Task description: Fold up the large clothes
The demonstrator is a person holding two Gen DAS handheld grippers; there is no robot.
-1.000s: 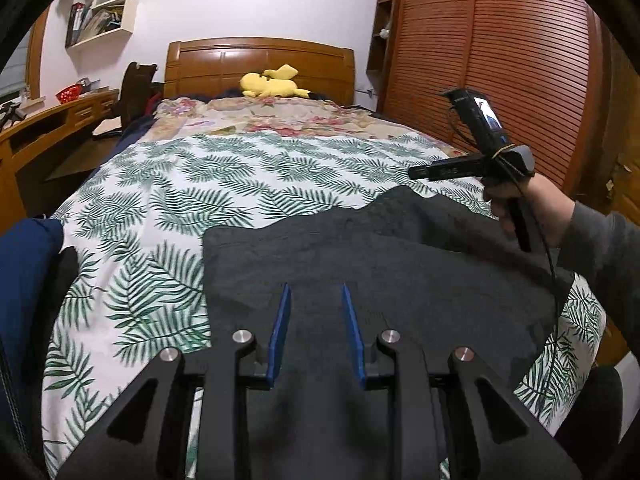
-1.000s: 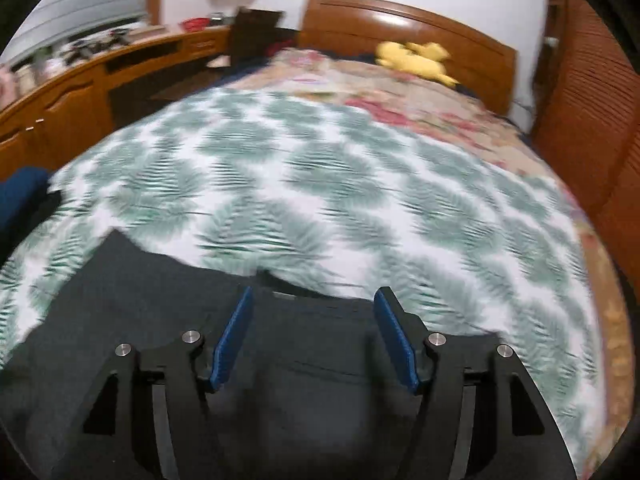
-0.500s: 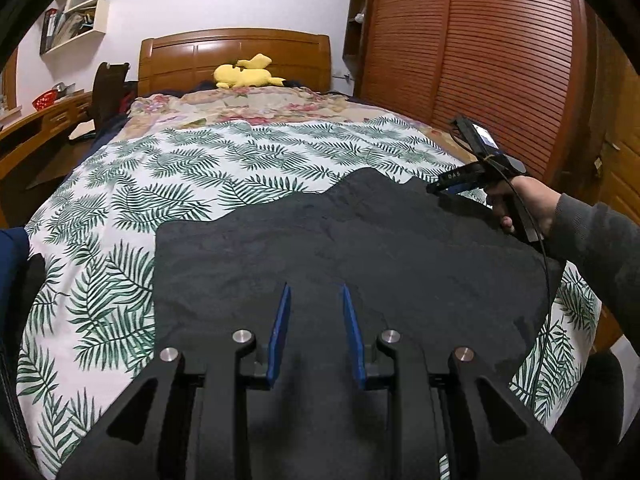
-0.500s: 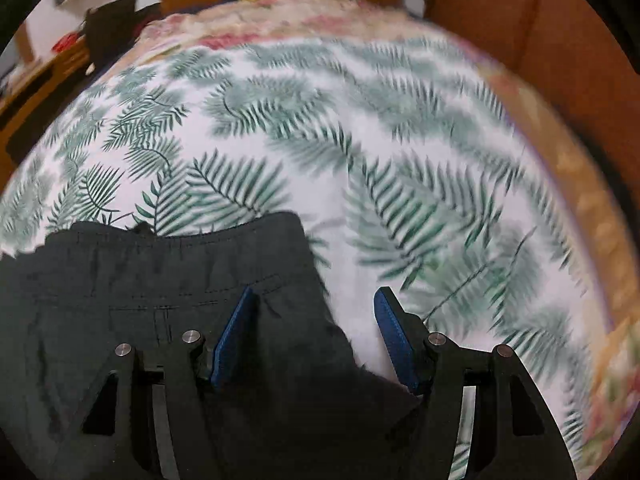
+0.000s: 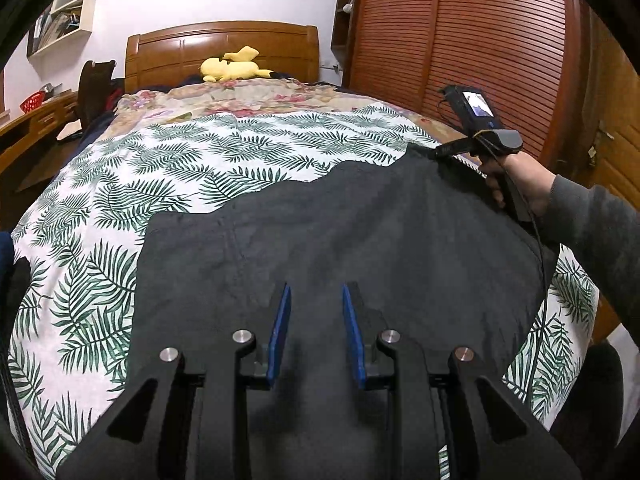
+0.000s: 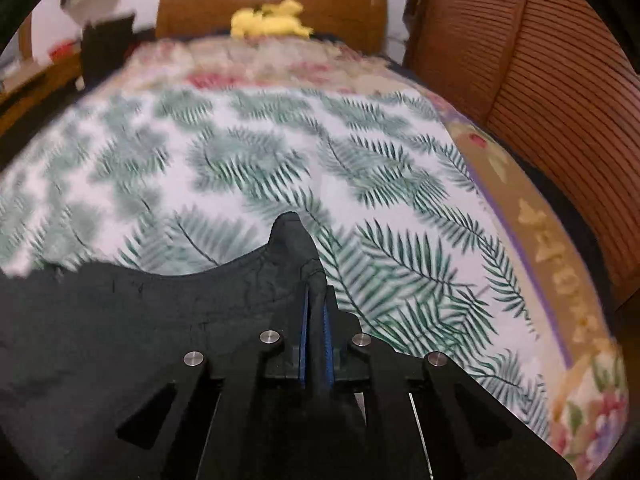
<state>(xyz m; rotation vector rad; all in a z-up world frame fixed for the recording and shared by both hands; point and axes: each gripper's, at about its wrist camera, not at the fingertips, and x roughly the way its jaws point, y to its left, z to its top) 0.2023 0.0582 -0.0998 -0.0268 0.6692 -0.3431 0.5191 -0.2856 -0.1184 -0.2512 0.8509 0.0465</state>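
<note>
Garment [image 5: 360, 240] on bedspread [image 5: 180, 168] (near end)

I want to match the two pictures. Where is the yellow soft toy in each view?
Left wrist view: the yellow soft toy lies upper centre-left, before the headboard.
Right wrist view: the toy is at top centre, blurred.
Shared landmark: the leaf-print bedspread.

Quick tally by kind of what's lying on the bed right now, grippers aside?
Dark garments: 1, spread at the near end
Yellow plush toys: 1, by the headboard
Bed covers: 2, leaf-print sheet and floral quilt
Total: 4
</note>
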